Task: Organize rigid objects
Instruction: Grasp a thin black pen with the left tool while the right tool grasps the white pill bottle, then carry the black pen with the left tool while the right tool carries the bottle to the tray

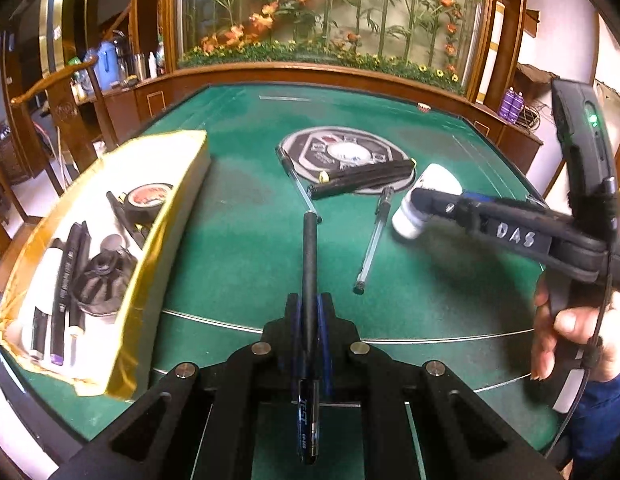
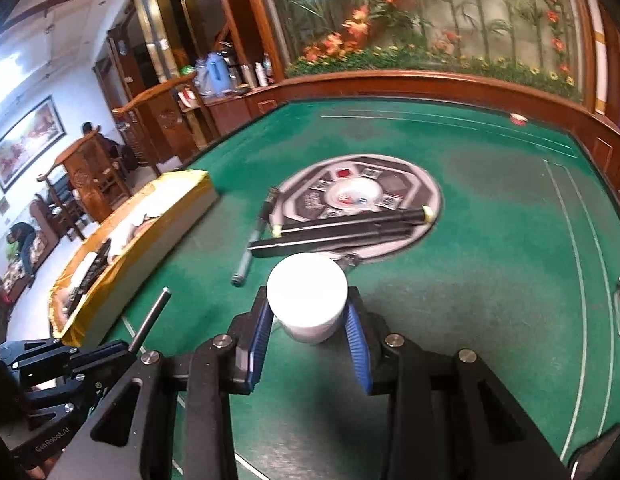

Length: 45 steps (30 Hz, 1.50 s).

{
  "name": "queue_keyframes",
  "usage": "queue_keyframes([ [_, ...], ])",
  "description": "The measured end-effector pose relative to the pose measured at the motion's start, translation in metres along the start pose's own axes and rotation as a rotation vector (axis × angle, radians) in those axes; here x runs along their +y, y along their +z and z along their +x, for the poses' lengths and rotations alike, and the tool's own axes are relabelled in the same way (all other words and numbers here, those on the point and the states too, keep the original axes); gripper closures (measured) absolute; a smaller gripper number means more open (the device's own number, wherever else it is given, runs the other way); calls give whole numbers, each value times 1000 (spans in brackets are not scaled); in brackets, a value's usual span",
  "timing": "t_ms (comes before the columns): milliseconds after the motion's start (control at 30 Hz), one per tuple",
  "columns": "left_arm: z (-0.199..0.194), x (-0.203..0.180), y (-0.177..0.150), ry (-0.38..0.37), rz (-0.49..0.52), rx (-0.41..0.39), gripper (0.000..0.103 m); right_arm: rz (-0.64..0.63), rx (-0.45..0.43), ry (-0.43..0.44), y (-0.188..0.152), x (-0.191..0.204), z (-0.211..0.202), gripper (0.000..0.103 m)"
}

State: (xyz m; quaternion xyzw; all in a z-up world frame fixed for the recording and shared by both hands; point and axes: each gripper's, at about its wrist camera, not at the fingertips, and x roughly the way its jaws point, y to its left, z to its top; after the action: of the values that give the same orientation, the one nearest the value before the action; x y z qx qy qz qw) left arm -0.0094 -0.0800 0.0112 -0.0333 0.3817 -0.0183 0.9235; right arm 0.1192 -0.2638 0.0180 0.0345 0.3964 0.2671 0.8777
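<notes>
My left gripper (image 1: 308, 312) is shut on a black pen (image 1: 309, 264) and holds it above the green table (image 1: 237, 208); the pen points away from me. It also shows at lower left in the right wrist view (image 2: 149, 320). My right gripper (image 2: 307, 320) is shut on a white jar (image 2: 307, 296), lifted over the table; it shows in the left wrist view (image 1: 426, 200) too. A gold-edged white box (image 1: 157, 216) at the left holds markers, a tape roll and a black round piece. Two black markers (image 1: 362, 182) and two clear pens (image 1: 372, 236) lie near the round centre panel (image 1: 346, 152).
A wooden rail (image 1: 310, 76) runs round the far table edge, with a glass flower display behind it. Wooden chairs (image 1: 69, 112) stand at the left. A small red-white object (image 1: 424, 107) sits by the far rim.
</notes>
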Motion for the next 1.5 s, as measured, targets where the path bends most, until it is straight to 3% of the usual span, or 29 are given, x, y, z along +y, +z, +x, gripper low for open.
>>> queue_keyframes([
  [300, -18, 5, 0, 67, 0, -62, 96, -48, 19, 116, -7, 26, 2, 69],
  [800, -43, 52, 8, 174, -46, -158, 96, -123, -13, 263, -9, 69, -5, 69],
  [1200, -40, 111, 16, 292, -114, -201, 95, -153, 11, 368, 43, 135, 17, 68],
  [1367, -25, 135, 12, 301, -166, -182, 95, -181, 32, 374, 64, 171, 44, 68],
  [1500, -11, 147, 8, 315, -192, -156, 95, -162, 104, 391, 72, 191, 80, 68],
])
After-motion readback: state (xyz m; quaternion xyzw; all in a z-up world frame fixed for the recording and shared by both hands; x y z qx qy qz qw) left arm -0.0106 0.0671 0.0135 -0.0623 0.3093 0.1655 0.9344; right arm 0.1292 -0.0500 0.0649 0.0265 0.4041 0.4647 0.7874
